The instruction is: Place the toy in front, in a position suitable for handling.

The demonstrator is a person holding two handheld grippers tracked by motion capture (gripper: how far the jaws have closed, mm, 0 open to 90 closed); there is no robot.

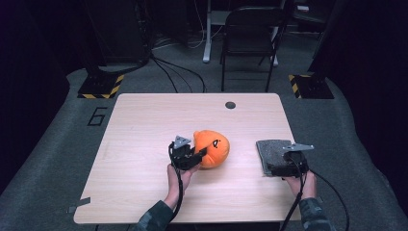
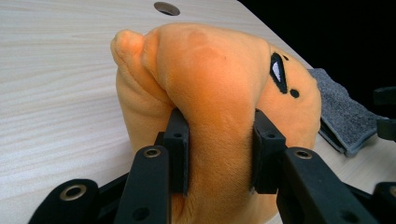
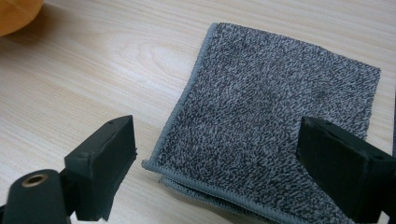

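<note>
The soft toy (image 1: 212, 148) sits on the table (image 1: 144, 120), near the middle; the folded cloth (image 1: 272, 153) lies on the table too, off to the right of the toy, well apart from it; the left gripper (image 1: 198, 155) is at the toy's left side, with a bit of the toy squeezed between its jaws; the right gripper (image 1: 281, 167) is at the near end of the cloth, jaws wide above it; a small hole (image 1: 230, 105) is in the table behind the toy; a chair (image 1: 250, 33) stands on the floor behind the table.
</note>
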